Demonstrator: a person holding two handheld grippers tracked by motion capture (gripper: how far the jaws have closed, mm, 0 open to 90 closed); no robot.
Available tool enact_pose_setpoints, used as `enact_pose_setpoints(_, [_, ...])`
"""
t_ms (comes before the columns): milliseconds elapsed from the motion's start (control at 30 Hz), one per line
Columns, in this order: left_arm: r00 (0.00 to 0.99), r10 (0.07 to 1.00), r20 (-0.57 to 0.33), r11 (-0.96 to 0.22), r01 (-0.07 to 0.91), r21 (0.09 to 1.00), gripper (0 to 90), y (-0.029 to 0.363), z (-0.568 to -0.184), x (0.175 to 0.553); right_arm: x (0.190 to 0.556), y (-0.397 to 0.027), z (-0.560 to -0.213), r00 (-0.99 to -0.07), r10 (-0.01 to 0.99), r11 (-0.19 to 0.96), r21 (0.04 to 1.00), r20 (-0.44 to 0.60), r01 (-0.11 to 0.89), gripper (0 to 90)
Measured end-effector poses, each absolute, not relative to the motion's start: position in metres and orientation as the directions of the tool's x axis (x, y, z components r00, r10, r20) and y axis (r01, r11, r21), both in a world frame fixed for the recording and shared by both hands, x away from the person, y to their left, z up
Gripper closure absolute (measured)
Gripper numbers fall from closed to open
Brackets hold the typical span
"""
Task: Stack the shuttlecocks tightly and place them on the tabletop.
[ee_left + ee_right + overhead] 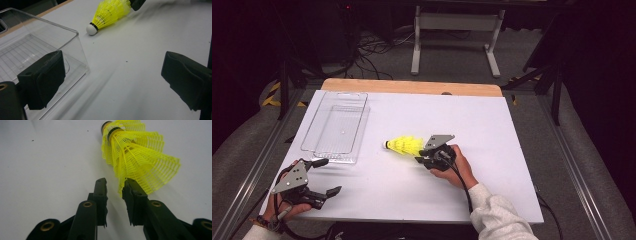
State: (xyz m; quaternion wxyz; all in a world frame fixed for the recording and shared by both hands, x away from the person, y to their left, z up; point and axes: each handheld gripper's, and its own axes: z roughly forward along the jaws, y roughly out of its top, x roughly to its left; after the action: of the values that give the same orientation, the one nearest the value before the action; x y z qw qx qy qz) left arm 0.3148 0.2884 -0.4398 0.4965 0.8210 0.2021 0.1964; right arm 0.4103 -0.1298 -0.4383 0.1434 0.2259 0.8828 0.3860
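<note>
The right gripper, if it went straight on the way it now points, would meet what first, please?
The shuttlecock: its yellow skirt lies right ahead of the right gripper, whose jaws stand slightly apart at the skirt's rim.

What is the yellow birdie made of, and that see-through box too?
The shuttlecock looks like plastic: its yellow skirt is a moulded mesh of tiny squares, not feathers. Its white rounded tip seems smooth, perhaps foam or rubber; hard to tell. The clear bin looks like hard, glossy transparent plastic, since the table shows through its walls and its edges catch the light.
</note>
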Motion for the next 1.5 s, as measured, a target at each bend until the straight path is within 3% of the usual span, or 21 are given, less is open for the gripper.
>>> enact_pose_setpoints(433, [0.837,0.532,0.132,-0.436,0.136,0.890,5.9,0.285,-0.440,0.311,0.387,-0.148,-0.415,-0.844,0.506,0.558,0.813,-0.174,0.167,51.5])
enact_pose_setpoints(667, [0.837,0.530,0.133,-0.436,0.135,0.890,5.9,0.286,-0.440,0.311,0.379,-0.155,-0.411,-0.828,0.526,0.539,0.829,-0.195,0.147,36.1])
enact_pose_setpoints(767, [0.836,0.532,0.133,-0.435,0.135,0.890,6.0,0.286,-0.440,0.311,0.379,-0.156,-0.412,-0.822,0.537,0.533,0.832,-0.191,0.155,27.2])
enact_pose_setpoints(833, [0.836,0.533,0.134,-0.435,0.134,0.890,5.9,0.286,-0.440,0.310,0.378,-0.157,-0.415,-0.806,0.563,0.521,0.835,-0.180,0.178,16.6])
enact_pose_setpoints(967, [0.836,0.532,0.137,-0.436,0.132,0.890,5.9,0.285,-0.439,0.311,0.380,-0.158,-0.418,-0.806,0.572,0.512,0.835,-0.156,0.202,10.9])
enact_pose_setpoints(1500, [0.840,0.526,0.134,-0.436,0.131,0.890,5.9,0.284,-0.440,0.313,0.388,-0.140,-0.438,-0.843,0.522,0.563,0.795,-0.129,0.227,16.0])
